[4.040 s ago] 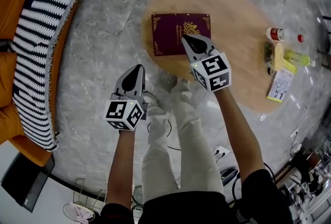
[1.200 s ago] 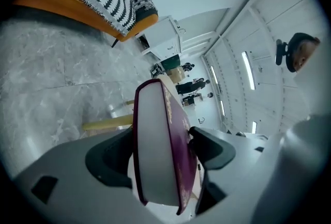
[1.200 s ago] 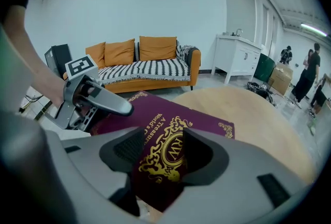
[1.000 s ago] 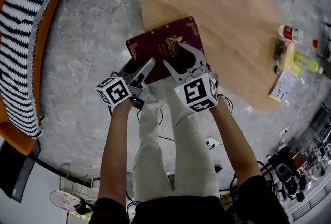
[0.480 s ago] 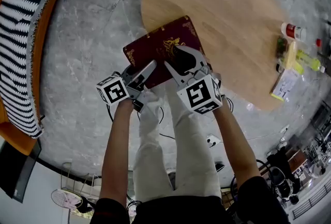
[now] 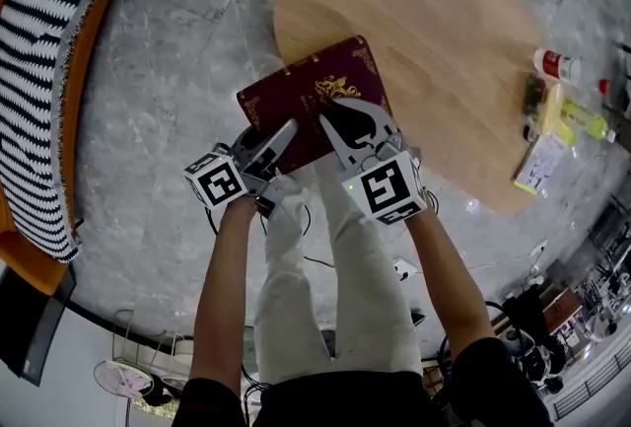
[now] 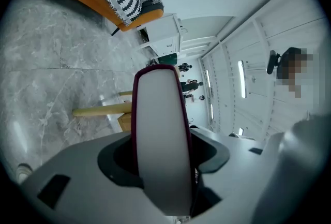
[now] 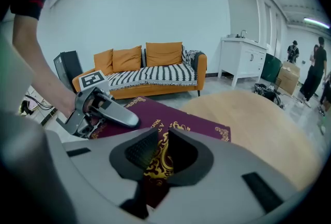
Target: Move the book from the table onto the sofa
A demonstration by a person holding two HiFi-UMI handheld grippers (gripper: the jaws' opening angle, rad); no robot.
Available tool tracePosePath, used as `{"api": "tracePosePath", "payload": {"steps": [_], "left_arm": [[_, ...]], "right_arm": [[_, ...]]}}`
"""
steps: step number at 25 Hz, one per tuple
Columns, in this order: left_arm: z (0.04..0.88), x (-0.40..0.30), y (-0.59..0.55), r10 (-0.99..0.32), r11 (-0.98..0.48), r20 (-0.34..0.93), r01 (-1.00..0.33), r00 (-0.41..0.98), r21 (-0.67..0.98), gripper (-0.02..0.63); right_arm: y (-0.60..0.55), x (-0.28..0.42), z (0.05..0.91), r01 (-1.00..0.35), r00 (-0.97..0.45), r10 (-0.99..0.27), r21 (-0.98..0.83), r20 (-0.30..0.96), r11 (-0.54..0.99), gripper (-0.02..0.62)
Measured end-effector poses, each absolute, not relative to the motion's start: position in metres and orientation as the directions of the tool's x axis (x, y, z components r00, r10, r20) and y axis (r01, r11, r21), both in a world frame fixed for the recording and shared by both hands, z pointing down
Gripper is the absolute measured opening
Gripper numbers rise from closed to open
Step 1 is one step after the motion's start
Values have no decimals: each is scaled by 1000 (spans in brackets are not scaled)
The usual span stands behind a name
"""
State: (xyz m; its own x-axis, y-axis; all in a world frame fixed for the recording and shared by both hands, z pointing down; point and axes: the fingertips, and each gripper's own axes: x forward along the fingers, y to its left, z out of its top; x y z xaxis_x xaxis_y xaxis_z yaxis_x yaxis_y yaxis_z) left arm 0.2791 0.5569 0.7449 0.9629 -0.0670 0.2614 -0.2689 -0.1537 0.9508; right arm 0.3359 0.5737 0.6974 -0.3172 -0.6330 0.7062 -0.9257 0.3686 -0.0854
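**Both grippers at the book on the table's edge**

Head view: The maroon book [image 6: 306, 90] with gold ornament lies at an angle. Its far part is on the wooden table [image 6: 434, 31], and its near part juts out over the grey marble floor [image 6: 168, 119]. The left gripper [image 6: 281, 134] is at the book's near left edge and the right gripper [image 6: 340, 114] is on top of the cover, beside the gold emblem. The two are close to each other. The orange sofa [image 6: 25, 262], covered with a striped throw [image 6: 39, 70], is well apart at the left. A small bottle [image 6: 554, 64] stands with other small items at the table's far right side.

Left gripper view: The jaws have just been closing and they hold the book by its edge. The white page block, framed by the maroon covers, fills the gap, and a pad lies against each cover. Behind it are the floor, the sofa, and a white cabinet [image 7: 163, 31].

Right gripper view: The jaws have just been closing and now stand narrow, with only a thin slit between the pads. Nothing is pinched in this slit; the gold emblem shows through it. The cover lies under the jaws. The left gripper is seen at the book's left corner, and the sofa stands behind by the wall.
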Motion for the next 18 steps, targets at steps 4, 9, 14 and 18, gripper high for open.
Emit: {"api": "tracePosePath", "payload": {"steps": [4, 9, 14, 18], "left_arm": [[736, 274, 555, -78, -146, 269, -278, 960, 949, 256], [725, 265, 546, -98, -169, 286, -299, 953, 939, 247], [705, 253, 537, -129, -218, 318, -340, 939, 915, 244], [684, 240, 531, -147, -268, 346, -374, 927, 888, 244]], "right_arm": [[570, 338, 690, -930, -321, -645, -101, 693, 355, 63], [566, 338, 683, -930, -321, -644, -102, 694, 353, 57], [564, 332, 669, -930, -321, -639, -106, 699, 352, 52], [559, 329, 650, -932, -330, -641, -132, 693, 338, 48]]}}
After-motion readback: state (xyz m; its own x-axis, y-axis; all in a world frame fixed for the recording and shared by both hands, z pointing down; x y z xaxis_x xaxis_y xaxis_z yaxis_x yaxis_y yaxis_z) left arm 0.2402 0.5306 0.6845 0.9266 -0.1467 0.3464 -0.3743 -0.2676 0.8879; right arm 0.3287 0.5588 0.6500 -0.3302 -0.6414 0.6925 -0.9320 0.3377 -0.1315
